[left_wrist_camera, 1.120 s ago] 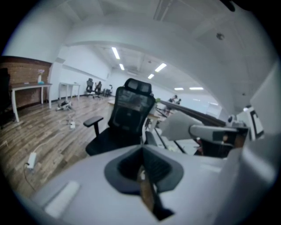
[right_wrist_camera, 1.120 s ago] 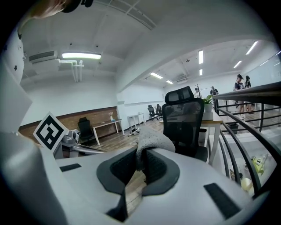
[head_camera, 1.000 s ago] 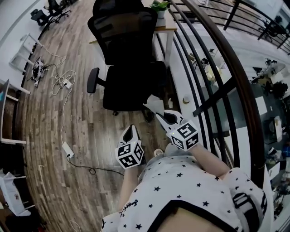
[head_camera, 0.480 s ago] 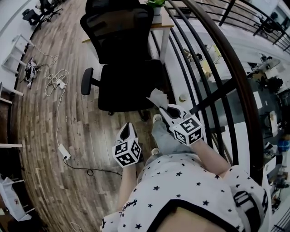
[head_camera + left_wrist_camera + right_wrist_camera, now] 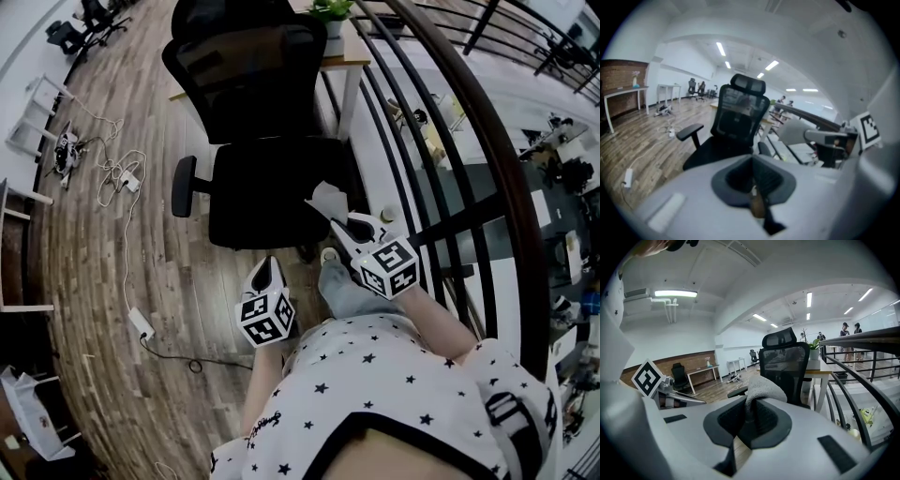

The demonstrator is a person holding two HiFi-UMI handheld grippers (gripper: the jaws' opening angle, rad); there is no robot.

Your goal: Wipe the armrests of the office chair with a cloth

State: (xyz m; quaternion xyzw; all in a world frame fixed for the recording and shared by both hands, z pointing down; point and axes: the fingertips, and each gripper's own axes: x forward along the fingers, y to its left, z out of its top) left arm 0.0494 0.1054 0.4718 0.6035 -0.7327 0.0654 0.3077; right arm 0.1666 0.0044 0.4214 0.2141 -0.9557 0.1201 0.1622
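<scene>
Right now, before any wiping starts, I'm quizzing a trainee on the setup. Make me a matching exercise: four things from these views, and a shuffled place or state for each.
Things:
1. cloth
2. left hand-held gripper
3. office chair
4. potted plant

Places or states:
A. on the desk behind the chair
B. jaws together, nothing between them
C. pinched in the right hand-held gripper
D. black, standing on the wood floor

Pairs: 1-C, 2-B, 3-D, 4-A.
</scene>
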